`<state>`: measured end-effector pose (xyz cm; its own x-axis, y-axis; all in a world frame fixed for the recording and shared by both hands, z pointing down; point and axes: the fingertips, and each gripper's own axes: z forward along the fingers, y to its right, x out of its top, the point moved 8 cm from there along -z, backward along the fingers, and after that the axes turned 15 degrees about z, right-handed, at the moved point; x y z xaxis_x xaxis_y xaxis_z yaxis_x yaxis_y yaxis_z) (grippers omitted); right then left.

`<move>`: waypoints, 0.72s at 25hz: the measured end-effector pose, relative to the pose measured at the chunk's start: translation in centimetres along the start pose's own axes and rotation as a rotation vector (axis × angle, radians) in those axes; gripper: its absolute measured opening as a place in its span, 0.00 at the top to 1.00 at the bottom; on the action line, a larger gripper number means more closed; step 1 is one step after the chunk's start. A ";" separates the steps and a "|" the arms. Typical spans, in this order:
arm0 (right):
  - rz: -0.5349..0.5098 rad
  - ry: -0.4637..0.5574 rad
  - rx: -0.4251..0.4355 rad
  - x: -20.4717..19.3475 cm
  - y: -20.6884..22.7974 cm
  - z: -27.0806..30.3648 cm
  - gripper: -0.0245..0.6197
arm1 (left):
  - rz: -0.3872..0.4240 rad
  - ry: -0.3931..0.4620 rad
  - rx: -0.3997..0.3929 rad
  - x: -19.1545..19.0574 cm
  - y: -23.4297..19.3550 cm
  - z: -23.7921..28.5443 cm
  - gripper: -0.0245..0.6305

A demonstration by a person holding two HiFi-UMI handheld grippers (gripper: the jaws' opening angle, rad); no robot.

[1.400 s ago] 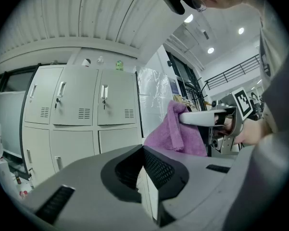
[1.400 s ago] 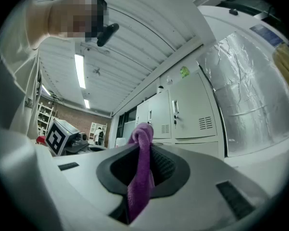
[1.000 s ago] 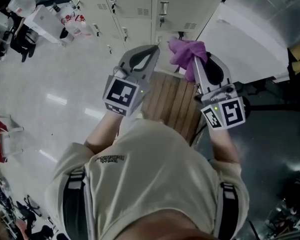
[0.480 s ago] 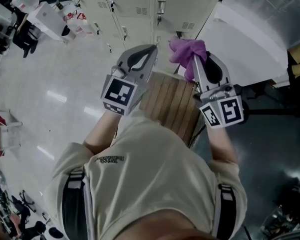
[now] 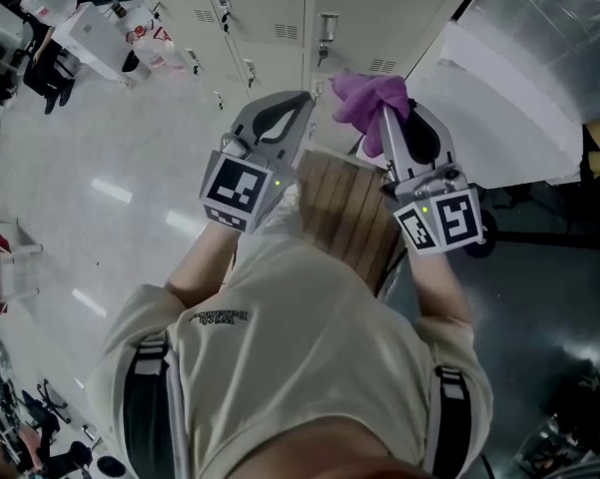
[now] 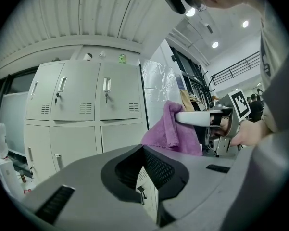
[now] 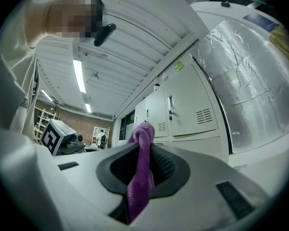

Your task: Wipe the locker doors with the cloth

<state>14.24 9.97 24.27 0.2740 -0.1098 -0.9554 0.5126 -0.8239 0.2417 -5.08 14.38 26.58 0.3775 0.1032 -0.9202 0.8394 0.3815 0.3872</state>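
A bank of pale grey locker doors (image 5: 270, 8) with small handles and vents stands in front of me; it also fills the left gripper view (image 6: 81, 100) and shows in the right gripper view (image 7: 187, 107). My right gripper (image 5: 379, 113) is shut on a purple cloth (image 5: 364, 96), which bunches over its tips close to the lower locker doors. The cloth (image 7: 140, 177) hangs down between the right gripper's jaws (image 7: 143, 146). My left gripper (image 5: 304, 98) is held beside it, a little to the left, jaws shut with nothing in them (image 6: 145, 149). From it I see the cloth (image 6: 170, 131) and the right gripper (image 6: 192, 118).
A wooden slatted seat (image 5: 344, 203) sits under both grippers by the lockers. A large white board and foil-wrapped panel (image 5: 509, 88) lean at the right. A white table with bottles (image 5: 110, 38) stands at the upper left on glossy floor (image 5: 100, 168).
The right gripper with the cloth has edged a little up and left toward the lockers. The left gripper has barely moved.
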 end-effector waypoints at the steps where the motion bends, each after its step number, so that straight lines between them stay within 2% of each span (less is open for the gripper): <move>1: -0.003 -0.004 -0.004 -0.1 0.4 0.7 0.89 | -0.004 0.002 -0.005 -0.4 -0.6 0.6 0.96; 9: 0.001 -0.044 -0.027 -0.7 4.2 7.5 0.89 | -0.038 0.014 -0.042 -3.0 -6.0 6.8 0.96; 18: -0.017 -0.045 -0.065 -1.2 6.9 14.5 0.89 | -0.040 0.027 -0.109 -5.2 -11.3 11.8 0.96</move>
<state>5.70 -3.63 24.62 0.2290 -0.1221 -0.9658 0.5691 -0.7881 0.2345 -11.88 -1.26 27.64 0.3331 0.1098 -0.9365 0.8056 0.4829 0.3432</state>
